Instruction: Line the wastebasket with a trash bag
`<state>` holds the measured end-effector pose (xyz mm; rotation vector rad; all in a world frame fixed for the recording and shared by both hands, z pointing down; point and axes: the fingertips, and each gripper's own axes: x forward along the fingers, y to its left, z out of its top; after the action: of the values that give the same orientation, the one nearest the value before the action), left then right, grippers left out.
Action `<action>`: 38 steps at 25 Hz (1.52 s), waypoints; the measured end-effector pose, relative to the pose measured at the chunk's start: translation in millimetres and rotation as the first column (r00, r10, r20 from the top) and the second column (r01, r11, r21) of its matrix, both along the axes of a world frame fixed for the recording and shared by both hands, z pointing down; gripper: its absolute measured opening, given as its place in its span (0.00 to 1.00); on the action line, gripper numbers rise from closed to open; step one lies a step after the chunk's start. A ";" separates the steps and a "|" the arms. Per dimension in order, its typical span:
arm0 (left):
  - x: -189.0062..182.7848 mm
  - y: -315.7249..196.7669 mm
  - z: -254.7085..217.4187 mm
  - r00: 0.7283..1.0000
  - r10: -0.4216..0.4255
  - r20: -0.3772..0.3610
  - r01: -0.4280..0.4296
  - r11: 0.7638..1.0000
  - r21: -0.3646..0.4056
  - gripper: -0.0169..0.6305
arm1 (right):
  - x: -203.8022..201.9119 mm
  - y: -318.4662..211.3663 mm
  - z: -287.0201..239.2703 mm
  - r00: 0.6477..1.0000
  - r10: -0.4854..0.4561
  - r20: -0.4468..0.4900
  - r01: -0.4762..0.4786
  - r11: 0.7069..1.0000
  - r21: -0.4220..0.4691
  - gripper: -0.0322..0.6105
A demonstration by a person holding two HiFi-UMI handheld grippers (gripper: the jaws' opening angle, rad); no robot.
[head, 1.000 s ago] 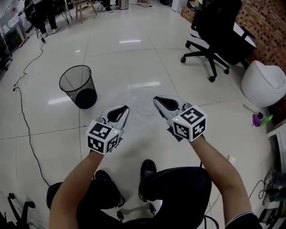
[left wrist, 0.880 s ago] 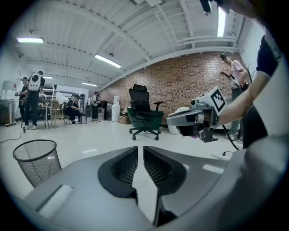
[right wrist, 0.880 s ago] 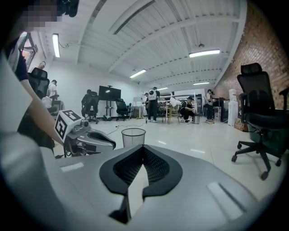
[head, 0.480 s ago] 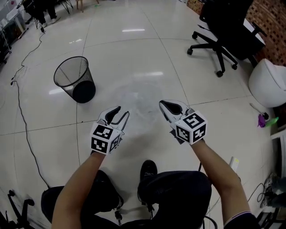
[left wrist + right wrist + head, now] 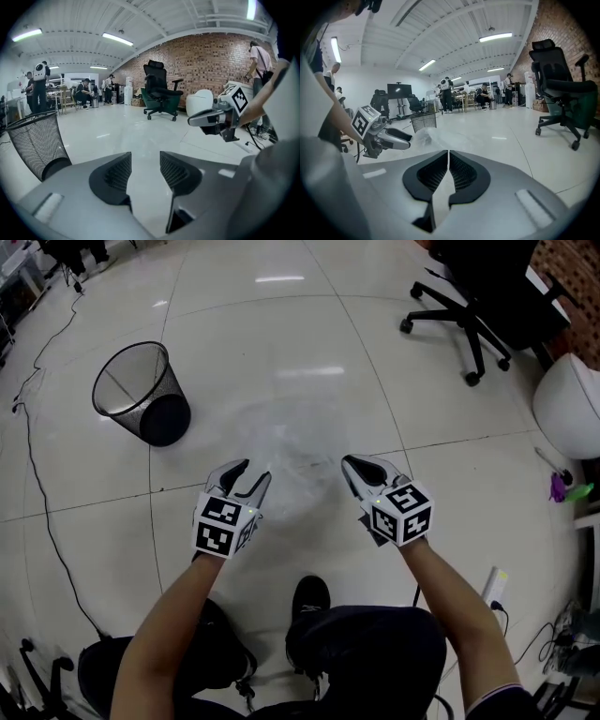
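Note:
A black mesh wastebasket (image 5: 141,395) stands upright on the floor, up and to the left of both grippers; it also shows in the left gripper view (image 5: 33,140) and far off in the right gripper view (image 5: 424,121). A clear trash bag (image 5: 291,451) lies crumpled on the tiles between and ahead of the grippers (image 5: 436,136). My left gripper (image 5: 246,470) is at the bag's left edge, its jaws opening, only floor between them (image 5: 145,164). My right gripper (image 5: 361,465) is at the bag's right edge, its jaws together with a hairline slit (image 5: 448,161); film in it cannot be made out.
A black office chair (image 5: 478,306) stands at the back right, with a white rounded seat (image 5: 572,409) further right. A thin cable (image 5: 37,512) runs along the floor at the left. The person's shoes (image 5: 309,596) are just below the grippers. Several people stand far off (image 5: 40,89).
Both grippers have sunk toward the floor. The left jaws, shut a second ago, now stand apart. The bag lies lower and flatter on the tiles.

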<state>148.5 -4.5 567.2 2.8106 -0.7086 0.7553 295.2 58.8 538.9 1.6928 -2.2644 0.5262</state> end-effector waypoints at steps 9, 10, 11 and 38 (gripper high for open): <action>13.7 -14.7 11.0 0.999 -0.010 0.031 0.010 1.000 0.017 0.04 | 28.2 0.0 58.1 0.999 0.054 0.002 -0.053 0.993 -0.109 0.15; 14.8 -17.5 8.4 1.000 -0.014 0.023 0.013 1.000 0.021 0.04 | 31.7 0.4 65.7 0.998 0.063 0.003 -0.062 0.990 -0.123 0.17; 15.9 -20.4 5.6 1.000 -0.018 0.016 0.018 1.000 0.026 0.04 | 35.0 0.8 73.2 0.997 0.073 0.005 -0.072 0.988 -0.138 0.18; -3.3 -53.1 -14.6 0.995 -0.097 -0.012 0.097 0.995 0.033 0.04 | 28.7 -44.0 87.3 0.999 -0.044 -0.023 0.039 0.982 -0.186 0.05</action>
<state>145.2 -57.6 552.5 2.7837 -0.8570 0.7178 323.9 14.8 626.2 1.5492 -2.1531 0.6780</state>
